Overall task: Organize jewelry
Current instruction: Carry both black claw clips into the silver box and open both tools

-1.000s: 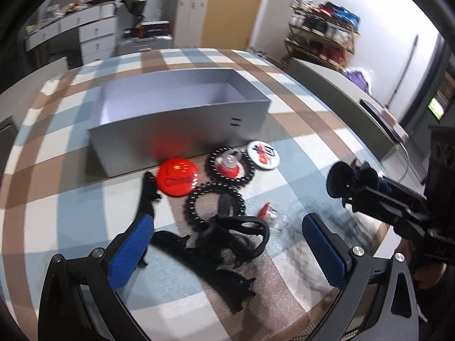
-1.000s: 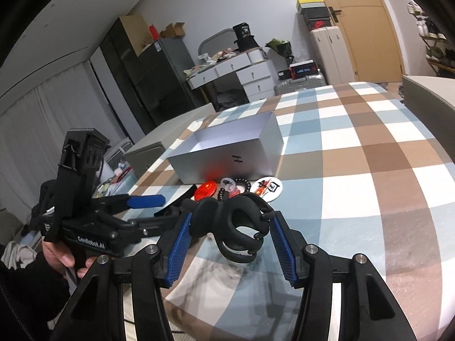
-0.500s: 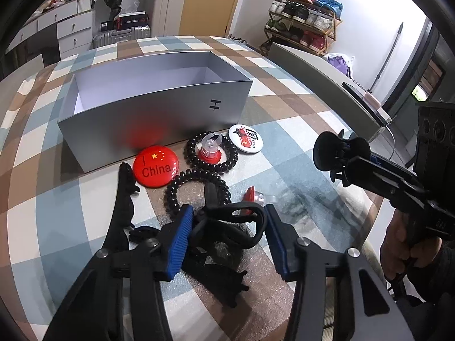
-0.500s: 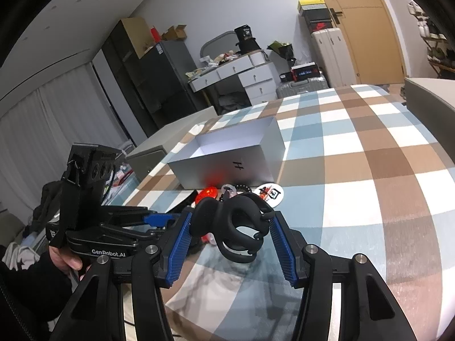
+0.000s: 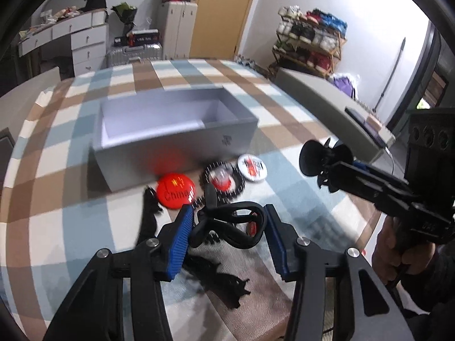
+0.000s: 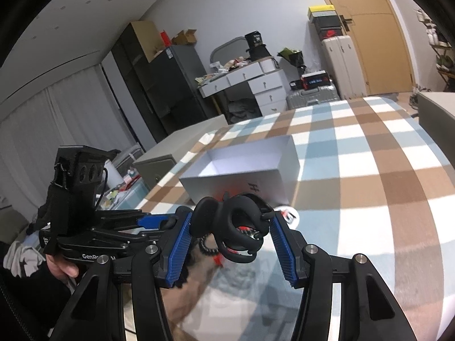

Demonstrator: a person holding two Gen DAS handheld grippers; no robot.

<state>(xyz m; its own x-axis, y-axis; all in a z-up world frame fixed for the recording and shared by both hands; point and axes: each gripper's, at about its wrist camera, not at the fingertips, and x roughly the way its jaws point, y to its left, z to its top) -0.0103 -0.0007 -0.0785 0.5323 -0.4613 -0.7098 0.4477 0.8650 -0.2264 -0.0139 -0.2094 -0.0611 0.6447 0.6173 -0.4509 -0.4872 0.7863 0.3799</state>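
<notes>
Though the left wrist picture is smeared by blur, it shows the left gripper (image 5: 227,227) partly closed, its ribbed blue pads (image 5: 182,238) pressing either side of a black hair claw (image 5: 230,224) that sits just above the checked tablecloth (image 5: 71,227); earlier frames are given, and these jaws have just been closing on that clip. The open grey box (image 5: 176,130), where I judge the clip belongs, lies straight ahead beyond the jaws, its long side running across the view, with a glossy red badge (image 5: 175,190), a black beaded bracelet (image 5: 221,179) and a white round badge (image 5: 251,167) between clip and box. More black clips (image 5: 219,275) lie flat on the cloth under the jaws. At the right, the right gripper (image 5: 327,160) holds its own dark clip well above the table. From the right wrist view, that gripper (image 6: 231,238) is half closed on a matt black claw clip (image 6: 230,227), all smooth rounded loops, and the box (image 6: 244,167) again lies directly ahead, with the left tool low at the left. Both hands seem about equally near; which is closer I cannot tell.
</notes>
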